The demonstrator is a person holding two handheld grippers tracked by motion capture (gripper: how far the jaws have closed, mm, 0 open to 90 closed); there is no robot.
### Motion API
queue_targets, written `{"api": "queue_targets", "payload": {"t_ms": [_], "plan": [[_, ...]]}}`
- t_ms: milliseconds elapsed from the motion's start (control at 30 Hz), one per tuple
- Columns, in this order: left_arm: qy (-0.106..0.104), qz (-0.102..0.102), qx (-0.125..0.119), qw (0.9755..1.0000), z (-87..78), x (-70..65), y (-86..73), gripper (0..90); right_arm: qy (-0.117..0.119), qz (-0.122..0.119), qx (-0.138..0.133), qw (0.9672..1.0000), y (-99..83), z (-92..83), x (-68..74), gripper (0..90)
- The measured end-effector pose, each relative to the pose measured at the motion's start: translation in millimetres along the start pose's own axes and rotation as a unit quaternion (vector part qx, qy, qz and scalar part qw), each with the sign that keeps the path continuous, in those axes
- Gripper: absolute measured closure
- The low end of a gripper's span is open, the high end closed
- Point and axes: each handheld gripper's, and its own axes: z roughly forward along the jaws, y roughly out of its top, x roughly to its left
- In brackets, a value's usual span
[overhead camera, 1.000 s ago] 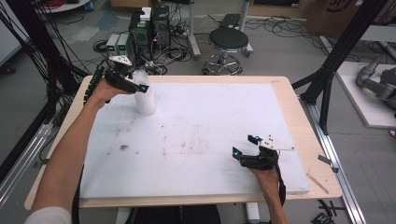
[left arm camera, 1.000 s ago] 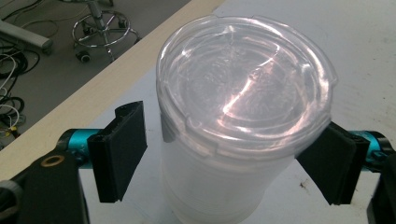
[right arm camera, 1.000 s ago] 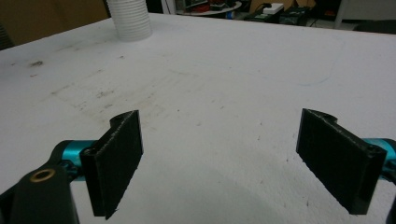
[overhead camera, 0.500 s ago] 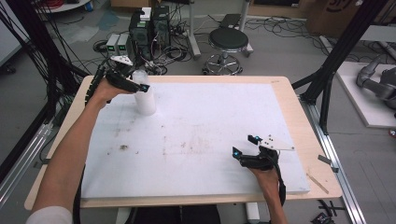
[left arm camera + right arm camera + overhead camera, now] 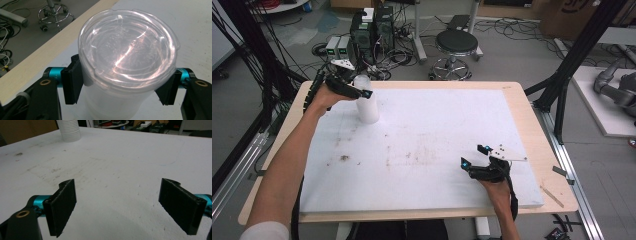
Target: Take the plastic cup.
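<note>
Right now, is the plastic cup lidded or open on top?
Lidded: in the left gripper view a clear lid covers the cup, rim seated all around. Contents cannot be told.

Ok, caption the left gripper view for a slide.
Left gripper closing on a lidded translucent cup.

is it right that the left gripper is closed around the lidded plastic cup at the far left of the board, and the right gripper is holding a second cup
Not quite. The right gripper holds nothing: in the right gripper view its jaws stand wide apart over the bare white board. The rest holds: the left gripper has just been closing on the lidded plastic cup, its pads at the cup's sides.
</note>
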Motion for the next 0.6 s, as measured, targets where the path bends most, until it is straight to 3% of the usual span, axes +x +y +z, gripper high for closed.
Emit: {"api": "queue_targets", "payload": {"t_ms": [300, 600], "plan": [[0.006, -0.005, -0.012, 0.9999, -11.8, -2.0, 9.7, 33.3, 0.0, 0.0, 0.001, 1.0, 0.0, 0.1, 0.1, 14.2], [0.019, 0.01, -0.044, 0.9988, -41.4, -8.6, 42.0, 33.6, 0.0, -0.004, 0.001, 1.0, 0.2, 0.4, 0.4, 14.2]]}}
